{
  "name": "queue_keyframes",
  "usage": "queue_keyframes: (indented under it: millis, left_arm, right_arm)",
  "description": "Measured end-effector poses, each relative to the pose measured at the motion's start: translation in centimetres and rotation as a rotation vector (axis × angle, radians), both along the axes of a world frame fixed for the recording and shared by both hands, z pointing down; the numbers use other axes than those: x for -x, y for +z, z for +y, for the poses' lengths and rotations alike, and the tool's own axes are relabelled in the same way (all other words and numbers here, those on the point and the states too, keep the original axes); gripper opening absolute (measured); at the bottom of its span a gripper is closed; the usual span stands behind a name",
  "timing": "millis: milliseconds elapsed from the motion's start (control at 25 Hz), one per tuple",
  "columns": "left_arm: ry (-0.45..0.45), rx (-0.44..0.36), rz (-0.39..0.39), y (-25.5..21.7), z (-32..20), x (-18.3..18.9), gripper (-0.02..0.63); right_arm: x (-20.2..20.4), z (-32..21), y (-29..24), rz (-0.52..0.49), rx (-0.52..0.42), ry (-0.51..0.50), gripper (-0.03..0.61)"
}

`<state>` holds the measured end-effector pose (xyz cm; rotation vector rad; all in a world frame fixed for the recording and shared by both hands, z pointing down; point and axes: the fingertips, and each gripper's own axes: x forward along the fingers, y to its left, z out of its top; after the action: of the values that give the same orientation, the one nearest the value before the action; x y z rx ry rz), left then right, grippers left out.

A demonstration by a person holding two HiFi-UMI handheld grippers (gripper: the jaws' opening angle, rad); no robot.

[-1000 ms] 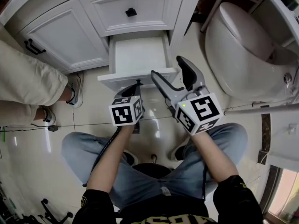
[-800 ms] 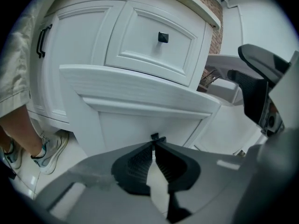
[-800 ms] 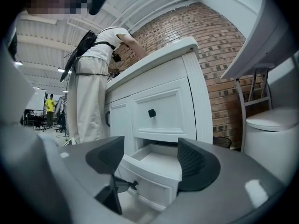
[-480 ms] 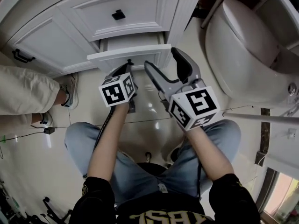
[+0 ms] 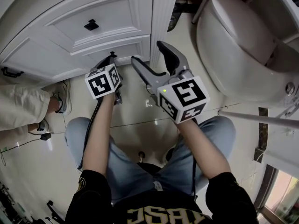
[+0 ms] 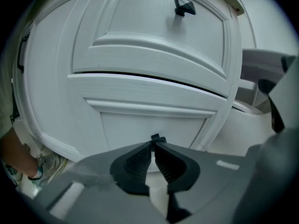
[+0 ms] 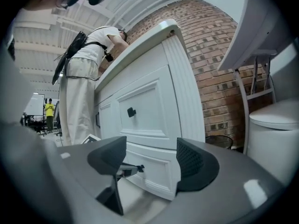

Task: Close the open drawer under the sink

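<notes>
The white bottom drawer (image 5: 128,50) under the sink sits pushed in, almost flush with the cabinet; only a thin dark seam shows above its front (image 6: 149,125). My left gripper (image 5: 112,56) is shut, its tips right at the drawer's small black knob (image 6: 155,137), which shows just past them. In the right gripper view the same drawer front (image 7: 156,171) appears with the left gripper's tips at the knob (image 7: 136,168). My right gripper (image 5: 147,51) hovers open just right of the left one, in front of the cabinet's fluted corner post, with nothing between its jaws (image 7: 152,157).
Above is a shut drawer with a black knob (image 5: 91,24). A cabinet door with a black handle (image 5: 9,71) is at left. A white toilet (image 5: 233,45) stands to the right, a small dark bin (image 7: 219,141) by the brick wall. Another person's legs (image 5: 23,106) stand at left.
The drawer slid from well open to almost fully in. Both grippers moved forward toward the cabinet, the left one staying at the drawer front throughout.
</notes>
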<state>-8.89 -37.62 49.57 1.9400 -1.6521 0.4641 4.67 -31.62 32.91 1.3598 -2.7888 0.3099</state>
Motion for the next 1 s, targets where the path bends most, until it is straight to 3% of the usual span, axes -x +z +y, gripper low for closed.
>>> queue_keyframes:
  millis: [80,240,360,440,680,800,1000]
  left_arm:
    - [0.008,-0.004,0.025,-0.3,0.0,0.0,0.017]
    - [0.077,-0.040,-0.011,-0.8,-0.2,-0.2,0.017]
    - [0.172,-0.048,0.046,-1.5,0.4,-0.9,0.092]
    - [0.219,-0.082,0.076,-2.9,1.4,-1.7,0.092]
    - [0.346,-0.319,-0.050,-10.8,5.6,-4.9,0.107]
    - [0.379,-0.422,-0.004,-13.8,8.5,-6.0,0.139]
    - [0.307,-0.528,0.053,-17.0,12.6,-4.3,0.185]
  right_arm:
    - [-0.6,-0.4,0.0,-0.026,0.020,0.014,0.333]
    - [-0.9,-0.3,-1.9,-0.063,-0.016,0.007,0.328]
    - [-1.9,-0.1,-3.5,-0.083,-0.049,0.034,0.316]
    - [-2.7,0.3,-4.1,-0.085,-0.055,0.058,0.307]
    - [-4.7,2.6,-4.8,-0.047,-0.055,0.124,0.307]
    - [-5.5,4.2,-6.0,-0.029,-0.084,0.159,0.307]
    - [-4.9,7.2,-6.6,0.040,-0.115,0.176,0.307]
